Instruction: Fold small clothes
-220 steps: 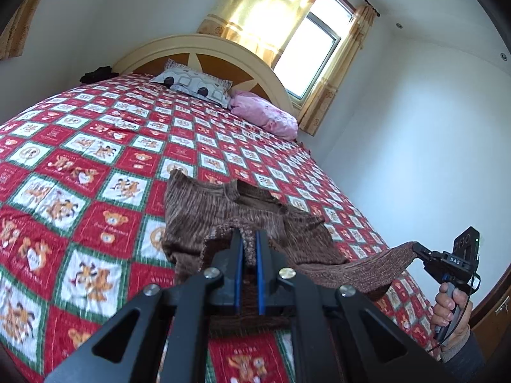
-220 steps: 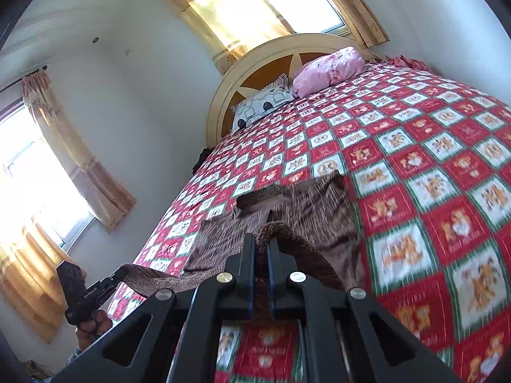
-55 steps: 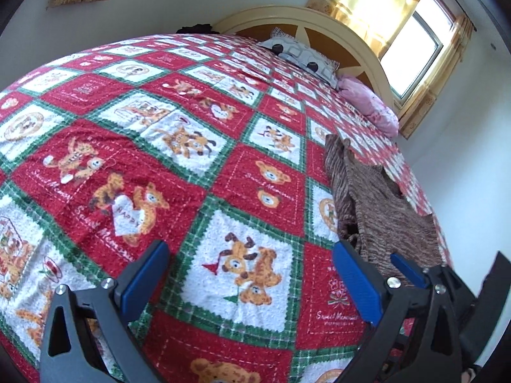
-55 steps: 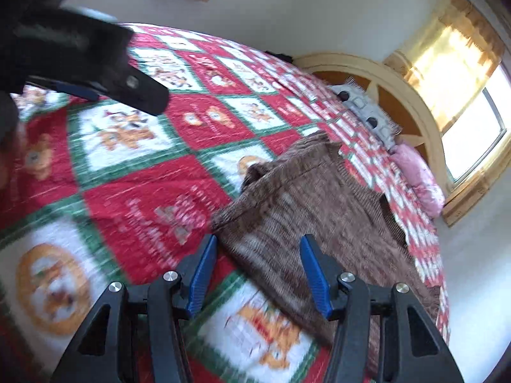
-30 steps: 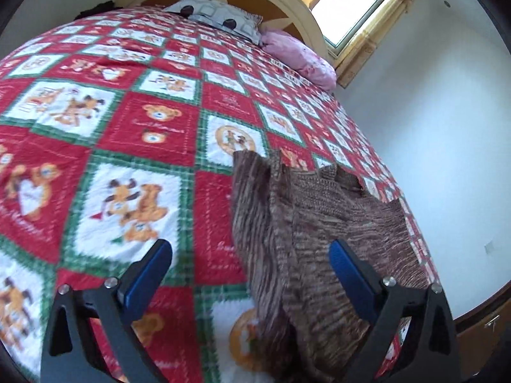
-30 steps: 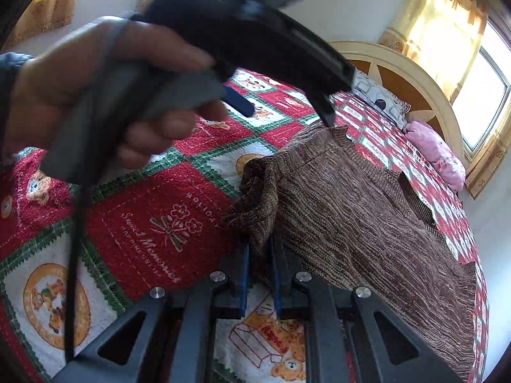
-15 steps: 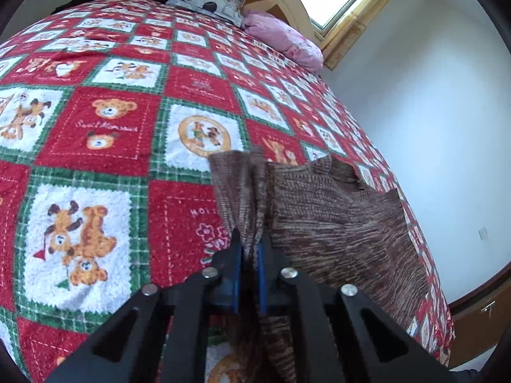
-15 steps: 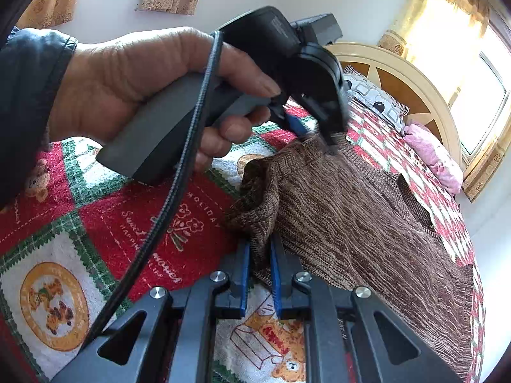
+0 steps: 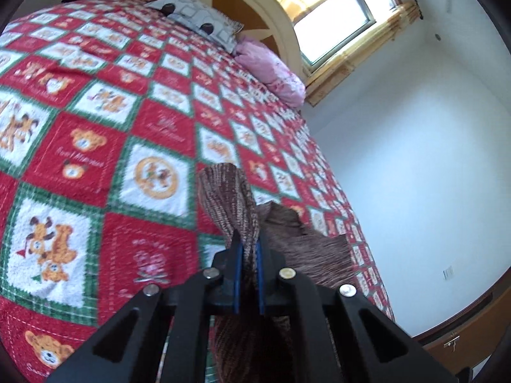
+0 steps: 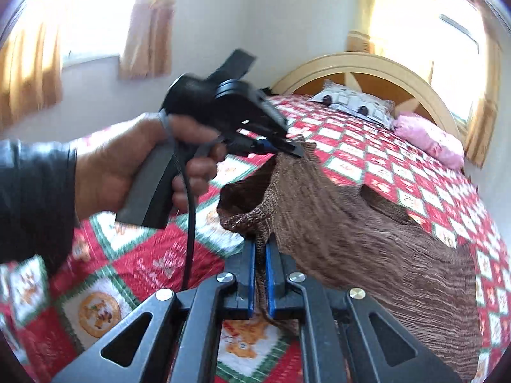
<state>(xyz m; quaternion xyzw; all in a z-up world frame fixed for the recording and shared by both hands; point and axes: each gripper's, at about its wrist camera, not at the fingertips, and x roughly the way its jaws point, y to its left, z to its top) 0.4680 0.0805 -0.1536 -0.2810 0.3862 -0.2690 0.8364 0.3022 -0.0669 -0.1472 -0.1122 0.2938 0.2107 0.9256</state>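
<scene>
Sweater (image 10: 367,239) in both tongs; left hand (image 10: 127,166) only in right view.

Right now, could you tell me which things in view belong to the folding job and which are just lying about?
Job: brown knit garment; left gripper; right gripper; bed quilt.
Lying about: grey patterned pillow; pink pillow.

cursive white lettering on red squares of the bedspread (image 9: 80,159), too blurred to read
</scene>
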